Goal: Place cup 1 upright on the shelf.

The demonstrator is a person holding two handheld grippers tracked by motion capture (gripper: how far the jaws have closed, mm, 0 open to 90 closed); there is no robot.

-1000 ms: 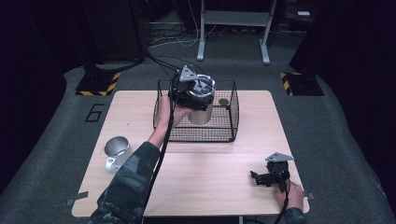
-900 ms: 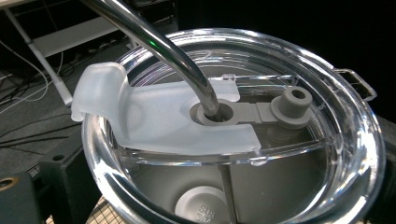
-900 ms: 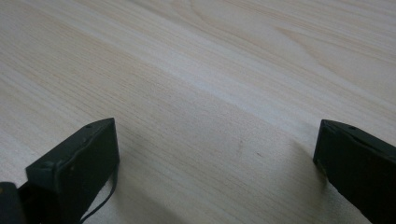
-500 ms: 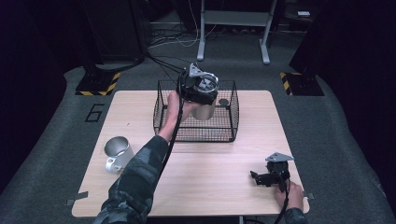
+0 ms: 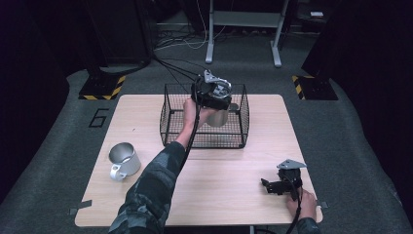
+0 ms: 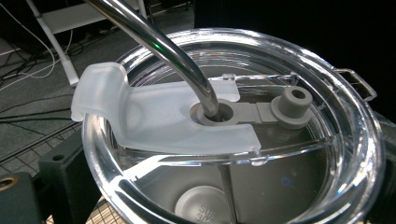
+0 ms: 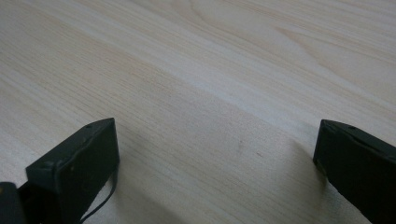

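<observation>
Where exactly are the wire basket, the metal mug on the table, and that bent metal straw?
wire basket (image 5: 204,139): high view, front mesh wall.
metal mug (image 5: 123,157): high view, side wall below its rim.
metal straw (image 6: 161,46): left gripper view, middle of the shiny tube.

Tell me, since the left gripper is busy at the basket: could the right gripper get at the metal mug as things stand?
Probably not easily. The right gripper rests open at the table's near right corner, the metal mug stands near the left edge, and the left forearm crosses between them.

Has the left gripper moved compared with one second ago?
Yes. The left gripper, holding the steel tumbler, has shifted rightward over the wire basket, from its left part toward its middle.
</observation>
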